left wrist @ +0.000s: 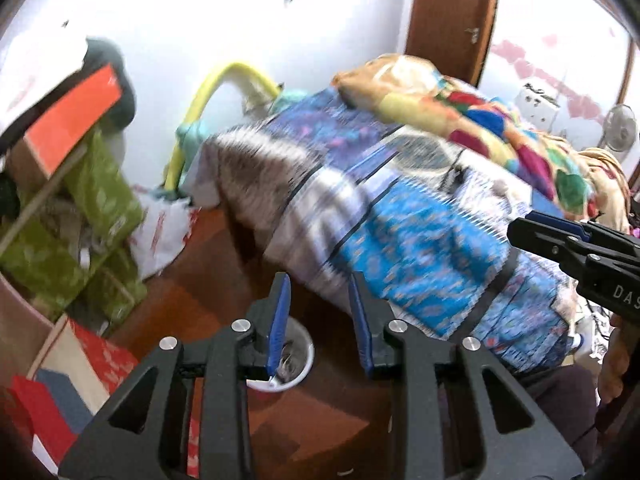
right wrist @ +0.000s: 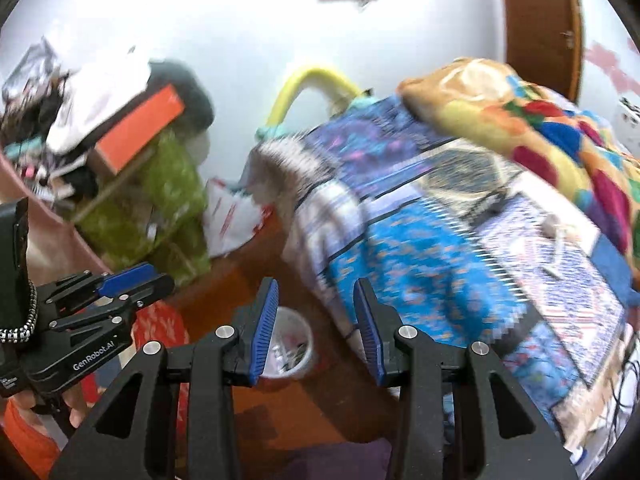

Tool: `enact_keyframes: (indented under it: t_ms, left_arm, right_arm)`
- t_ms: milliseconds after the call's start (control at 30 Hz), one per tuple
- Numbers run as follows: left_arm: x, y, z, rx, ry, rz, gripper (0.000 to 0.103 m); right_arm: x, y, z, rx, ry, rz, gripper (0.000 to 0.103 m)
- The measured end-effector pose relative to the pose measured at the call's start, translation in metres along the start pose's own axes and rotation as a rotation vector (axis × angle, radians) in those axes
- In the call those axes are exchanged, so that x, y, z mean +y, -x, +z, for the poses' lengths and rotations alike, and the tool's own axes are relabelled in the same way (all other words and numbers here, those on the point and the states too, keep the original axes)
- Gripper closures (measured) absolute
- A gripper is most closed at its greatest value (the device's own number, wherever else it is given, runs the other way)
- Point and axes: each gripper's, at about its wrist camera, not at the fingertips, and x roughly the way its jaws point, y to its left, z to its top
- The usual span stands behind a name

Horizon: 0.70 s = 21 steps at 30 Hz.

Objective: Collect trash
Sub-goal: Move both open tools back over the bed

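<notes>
Down on the wooden floor by the bed (right wrist: 420, 248), a white trash bin (right wrist: 298, 340) is sitting below both my tools. Left tool (left wrist: 320, 316) and right tool (right wrist: 316, 320) are both hanging part-open, gripping nothing. "GenRobot.AI" is showing on the left one.

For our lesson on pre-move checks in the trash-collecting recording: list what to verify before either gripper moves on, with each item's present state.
1. Left gripper empty, jaws apart: ok.
2. Right gripper empty, jaws apart: ok.
3. Small round white waste bin on the brown wooden floor upright, mouth open: ok.
4. Bin already has contents, room left: cannot tell.
5. Small pale scrap on the blue patchwork bedspread is trash: cannot tell, blurred.
6. Sharp picture: not ok.
</notes>
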Motion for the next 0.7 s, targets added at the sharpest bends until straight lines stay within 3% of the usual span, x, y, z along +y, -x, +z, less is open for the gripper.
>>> enact_keyframes:
  t_ms: [200,367,600,700]
  left_arm:
    - [-0.06,0.008,0.03,-0.056,-0.069,-0.074,0.071]
    - [-0.11,0.0,0.046,-0.079,-0.125,-0.136,0.063]
    - [-0.173,-0.042,0.058,-0.059,-0.197,-0.237,0.06]
    - [-0.193,-0.071,0.066,-0.021,-0.206,-0.278,0.051]
  right_arm:
    - [-0.046,0.042,0.003,-0.076,-0.039,-0.098,0.067]
    - [-0.085,0.068,0.002,-0.11,-0.075,-0.172,0.067]
    - [-0.145,0.075,-0.002,-0.119,-0.157,-0.278,0.058]
    - [-0.167,0.066,-0.003,-0.102,-0.183,-0.31,0.058]
